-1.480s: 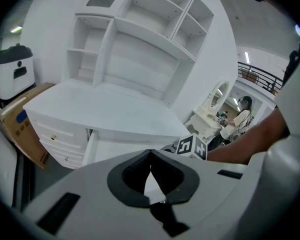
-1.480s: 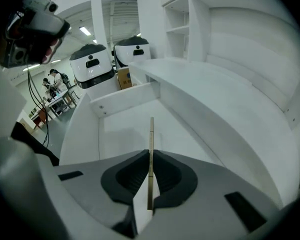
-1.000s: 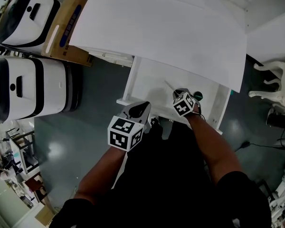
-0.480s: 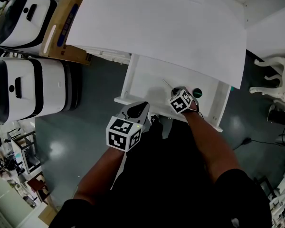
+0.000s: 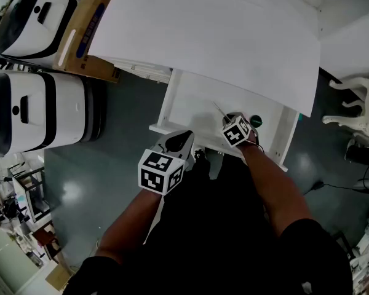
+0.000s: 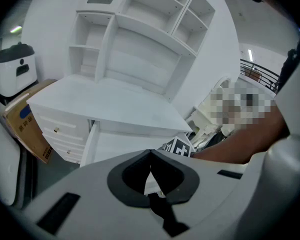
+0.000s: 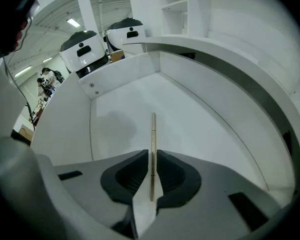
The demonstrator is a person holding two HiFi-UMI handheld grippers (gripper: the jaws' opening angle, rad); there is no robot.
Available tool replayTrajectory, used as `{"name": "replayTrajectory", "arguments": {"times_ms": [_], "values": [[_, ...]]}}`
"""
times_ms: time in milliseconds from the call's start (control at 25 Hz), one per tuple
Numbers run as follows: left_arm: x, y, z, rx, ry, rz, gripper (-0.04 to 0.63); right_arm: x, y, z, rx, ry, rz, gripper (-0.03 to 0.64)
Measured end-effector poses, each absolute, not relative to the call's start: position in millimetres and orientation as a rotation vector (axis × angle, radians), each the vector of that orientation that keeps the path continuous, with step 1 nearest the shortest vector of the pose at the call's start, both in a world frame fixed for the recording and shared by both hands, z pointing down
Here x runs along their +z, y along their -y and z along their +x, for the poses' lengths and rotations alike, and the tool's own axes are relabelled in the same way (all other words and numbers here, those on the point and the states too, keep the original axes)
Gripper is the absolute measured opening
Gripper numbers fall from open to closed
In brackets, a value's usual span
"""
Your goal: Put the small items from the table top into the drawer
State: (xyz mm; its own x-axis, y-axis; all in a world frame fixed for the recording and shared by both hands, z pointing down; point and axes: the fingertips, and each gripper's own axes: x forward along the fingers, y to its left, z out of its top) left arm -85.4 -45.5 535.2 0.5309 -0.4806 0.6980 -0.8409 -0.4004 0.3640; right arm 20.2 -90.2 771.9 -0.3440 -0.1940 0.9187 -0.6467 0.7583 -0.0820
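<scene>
Pinching thin straight brass-coloured stick [image 7: 152, 134] | right fingers [image 7: 132, 171], within drawer [image 7: 200, 119] | left fingers [image 6: 125, 184] closed, empty

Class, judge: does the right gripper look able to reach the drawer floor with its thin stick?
Probably yes: the right gripper, shut on the thin stick, points down into the open drawer, whose floor beneath looks bare.

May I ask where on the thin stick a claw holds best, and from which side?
Take the thin stick near its upper end, squeezed across its narrow sides, from above, as the right claw holds it: it is straight and points down into the drawer.
</scene>
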Motion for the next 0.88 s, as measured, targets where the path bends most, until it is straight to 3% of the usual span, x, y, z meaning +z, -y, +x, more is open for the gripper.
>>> {"name": "replayTrajectory", "arguments": {"times_ms": [480,880], "values": [[520,49,-82,0.575,1.034,2.129,0.003,720,99,25,0.565,1.994,0.772,0.046],[489,45,-76,0.551,1.004,2.293,0.003,591,85,15,0.753,2.274,1.008,0.038]]}}
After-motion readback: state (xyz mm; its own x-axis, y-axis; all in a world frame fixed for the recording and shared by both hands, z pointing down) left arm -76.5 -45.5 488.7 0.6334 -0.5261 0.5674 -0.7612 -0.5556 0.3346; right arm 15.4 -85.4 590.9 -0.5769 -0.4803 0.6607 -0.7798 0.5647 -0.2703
